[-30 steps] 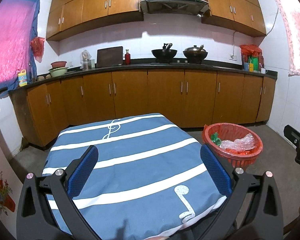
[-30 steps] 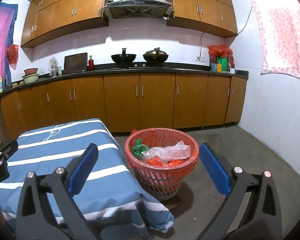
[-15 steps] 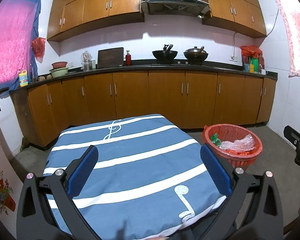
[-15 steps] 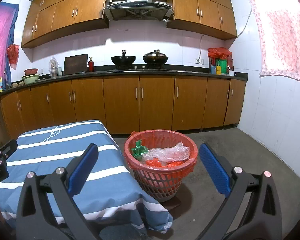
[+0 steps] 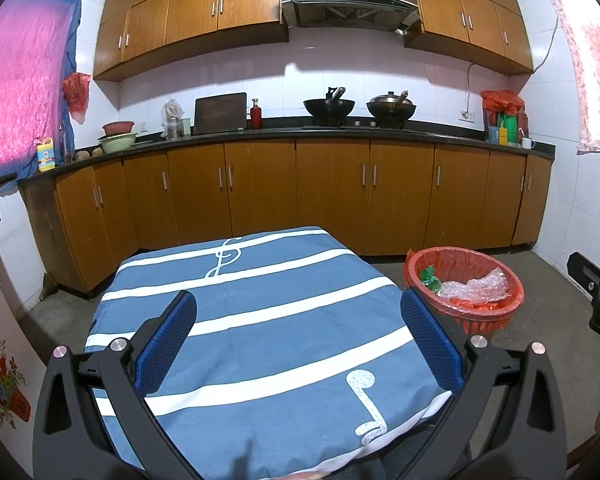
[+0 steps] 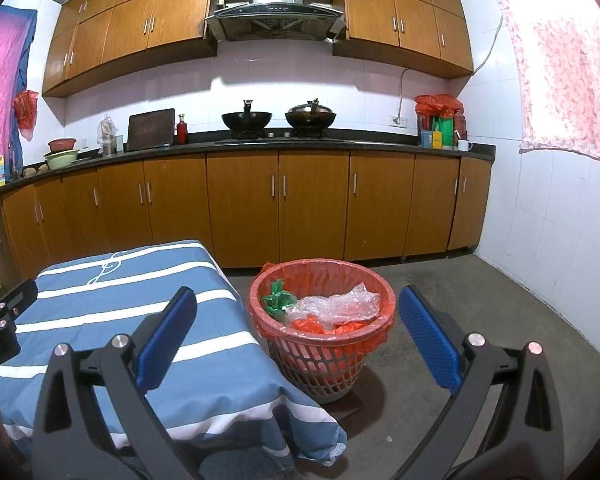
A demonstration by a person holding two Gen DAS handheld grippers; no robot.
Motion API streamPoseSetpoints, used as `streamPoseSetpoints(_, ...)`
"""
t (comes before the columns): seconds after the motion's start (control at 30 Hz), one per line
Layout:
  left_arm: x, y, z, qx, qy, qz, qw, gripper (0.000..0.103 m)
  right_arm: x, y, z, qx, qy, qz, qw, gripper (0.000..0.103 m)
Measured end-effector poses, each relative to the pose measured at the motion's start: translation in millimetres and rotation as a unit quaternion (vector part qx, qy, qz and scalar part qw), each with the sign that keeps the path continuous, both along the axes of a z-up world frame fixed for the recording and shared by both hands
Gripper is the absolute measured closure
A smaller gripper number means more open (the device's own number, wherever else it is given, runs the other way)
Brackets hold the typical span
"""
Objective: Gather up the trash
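A: The tongs first. How do they stand?

B: The left gripper (image 5: 298, 334) has its blue pads (image 5: 166, 342) spread wide with nothing between them; it hangs over the blue striped tablecloth (image 5: 260, 320). The right gripper (image 6: 298, 334) is likewise spread and empty, with the basket showing in the gap between its pads.

A: And the trash?

B: It lies in the red basket (image 6: 386, 300), which stands on the concrete floor (image 6: 500, 320) just beside the table's right edge. In the right wrist view the basket sits at about twelve o'clock from the gripper's gap; in the left wrist view it is at two o'clock (image 5: 512, 280).

A: What is inside it?

B: Crumpled clear plastic (image 6: 336, 306), a green wrapper (image 6: 278, 300) at its nine o'clock side, and red scraps (image 6: 312, 326) toward six o'clock. A red liner (image 6: 376, 342) folds over the rim.

A: Anything on the cloth?

B: Only its white stripes and music notes.

A: Behind?

B: Wooden cabinets (image 6: 312, 204) at twelve o'clock, with two woks (image 6: 278, 120) on the counter.
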State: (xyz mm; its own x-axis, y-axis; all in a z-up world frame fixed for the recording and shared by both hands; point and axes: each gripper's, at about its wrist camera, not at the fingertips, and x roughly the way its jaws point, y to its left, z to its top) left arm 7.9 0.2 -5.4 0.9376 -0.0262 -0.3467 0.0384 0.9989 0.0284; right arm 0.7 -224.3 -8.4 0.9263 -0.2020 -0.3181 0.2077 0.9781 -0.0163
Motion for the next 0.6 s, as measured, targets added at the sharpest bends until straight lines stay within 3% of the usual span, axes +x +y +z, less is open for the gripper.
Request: streamPoseSetpoints(0.6, -0.6, -1.9, 1.7, 0.002, -0.001, -0.001, 1.0000, 0.002, -0.6, 1.3, 1.0, 0.001, -0.001, -0.001, 1.000, 0.004)
